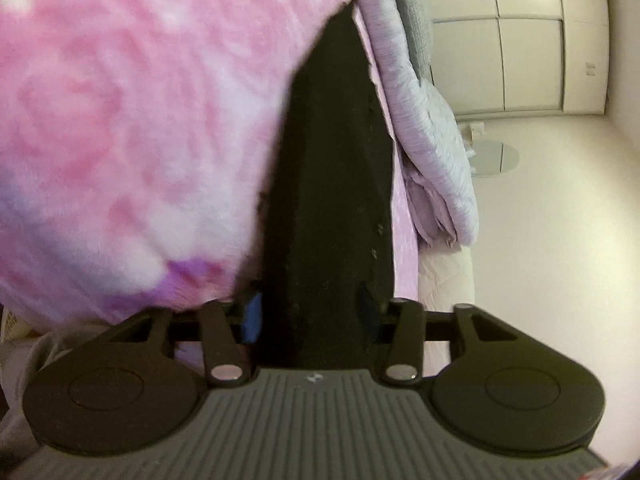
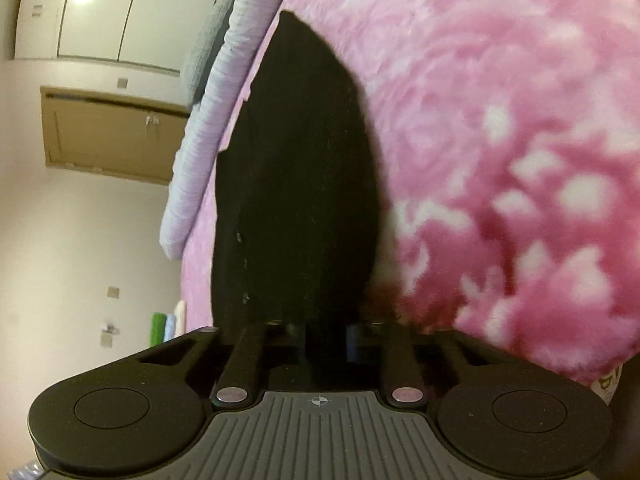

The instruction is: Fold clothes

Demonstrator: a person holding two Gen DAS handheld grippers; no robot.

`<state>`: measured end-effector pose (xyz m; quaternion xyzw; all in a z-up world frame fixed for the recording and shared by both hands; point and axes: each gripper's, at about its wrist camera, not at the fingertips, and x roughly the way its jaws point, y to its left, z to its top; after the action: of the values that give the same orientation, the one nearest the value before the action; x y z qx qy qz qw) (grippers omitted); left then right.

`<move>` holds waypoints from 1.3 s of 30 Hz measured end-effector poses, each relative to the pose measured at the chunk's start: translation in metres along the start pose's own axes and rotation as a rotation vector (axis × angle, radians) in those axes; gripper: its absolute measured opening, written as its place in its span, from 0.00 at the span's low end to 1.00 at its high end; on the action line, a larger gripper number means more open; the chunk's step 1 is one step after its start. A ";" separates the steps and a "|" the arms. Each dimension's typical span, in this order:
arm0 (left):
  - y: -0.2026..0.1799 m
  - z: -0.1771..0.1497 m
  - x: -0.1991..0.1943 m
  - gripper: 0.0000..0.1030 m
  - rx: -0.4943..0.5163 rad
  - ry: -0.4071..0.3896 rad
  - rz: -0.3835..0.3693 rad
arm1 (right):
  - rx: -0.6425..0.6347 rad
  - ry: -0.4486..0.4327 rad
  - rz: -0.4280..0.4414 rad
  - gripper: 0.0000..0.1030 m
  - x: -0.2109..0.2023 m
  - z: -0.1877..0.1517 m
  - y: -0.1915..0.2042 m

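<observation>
A long black garment [image 1: 332,184] stretches away from me over a fluffy pink and white blanket [image 1: 120,120]. In the left wrist view its near end fills the gap between the blue pads [image 1: 252,316], and my left gripper [image 1: 310,314] is shut on it. In the right wrist view the same black garment [image 2: 296,184] runs forward over the pink blanket [image 2: 500,120]. Its near end sits between the fingers of my right gripper [image 2: 326,336], which is shut on it. Both views are tilted, and the cloth hides the fingertips.
A lilac-grey ribbed bolster or rolled cover [image 1: 424,120] [image 2: 208,140] lies along the far side of the garment, with a grey knit piece behind it. Beyond are white wardrobe doors [image 1: 520,40], a brown door [image 2: 112,136] and green and white rolls [image 2: 158,328].
</observation>
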<state>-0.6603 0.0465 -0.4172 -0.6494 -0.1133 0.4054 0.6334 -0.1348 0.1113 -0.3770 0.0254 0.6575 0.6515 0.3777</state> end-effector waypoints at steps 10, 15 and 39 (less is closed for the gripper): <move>-0.012 0.004 0.003 0.07 0.078 -0.009 0.038 | -0.018 -0.057 -0.037 0.10 -0.019 -0.009 0.020; -0.033 0.007 -0.024 0.06 0.146 -0.062 -0.024 | -0.028 -0.088 0.018 0.09 -0.032 -0.020 0.047; -0.087 0.054 -0.097 0.09 0.183 0.005 -0.148 | -0.070 -0.118 0.091 0.10 -0.078 -0.082 0.127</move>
<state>-0.7269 0.0366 -0.2939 -0.5798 -0.1219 0.3644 0.7184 -0.1809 0.0204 -0.2409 0.0805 0.6092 0.6877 0.3867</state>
